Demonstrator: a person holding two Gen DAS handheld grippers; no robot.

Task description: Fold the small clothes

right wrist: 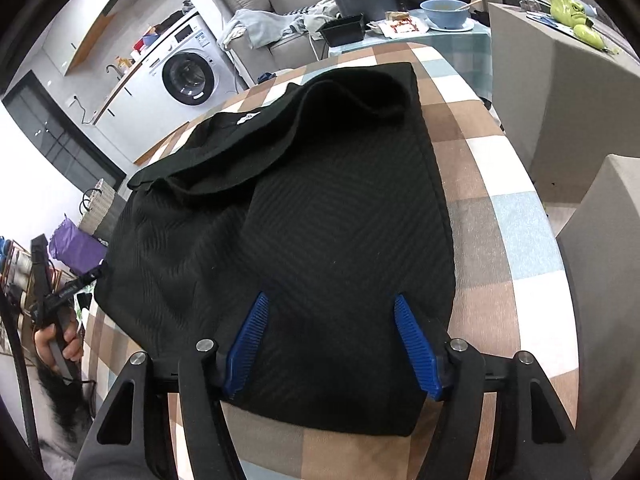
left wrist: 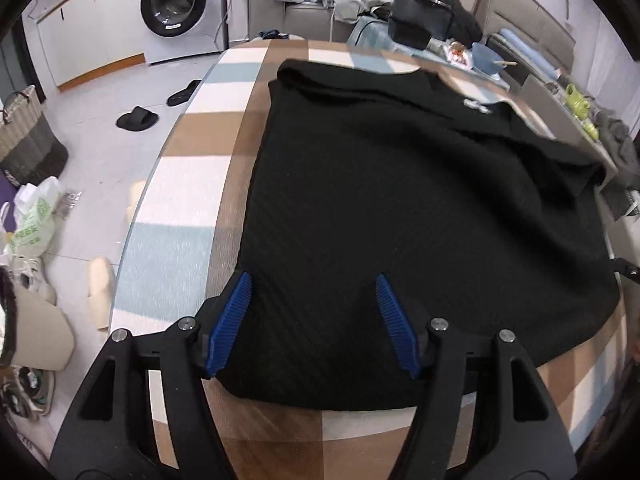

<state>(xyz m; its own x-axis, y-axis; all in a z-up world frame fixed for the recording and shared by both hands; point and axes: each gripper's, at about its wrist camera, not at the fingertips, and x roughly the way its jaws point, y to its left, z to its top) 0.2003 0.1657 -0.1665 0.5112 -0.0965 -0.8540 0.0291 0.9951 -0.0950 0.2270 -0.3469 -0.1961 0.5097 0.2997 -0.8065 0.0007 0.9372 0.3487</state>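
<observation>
A black ribbed garment lies spread on the round table's checked cloth, its far part folded over with a small white label showing. My left gripper is open above the garment's near left corner, blue pads apart and nothing pinched between them. In the right wrist view the same garment fills the middle, and my right gripper is open over its near right corner, close to the hem. A hand holding the other gripper's handle shows at the left edge.
Behind the table a sofa carries piled clothes. A black container, a blue bowl and food wrappers sit on a far table. A washing machine, slippers and a woven basket are on the floor at left.
</observation>
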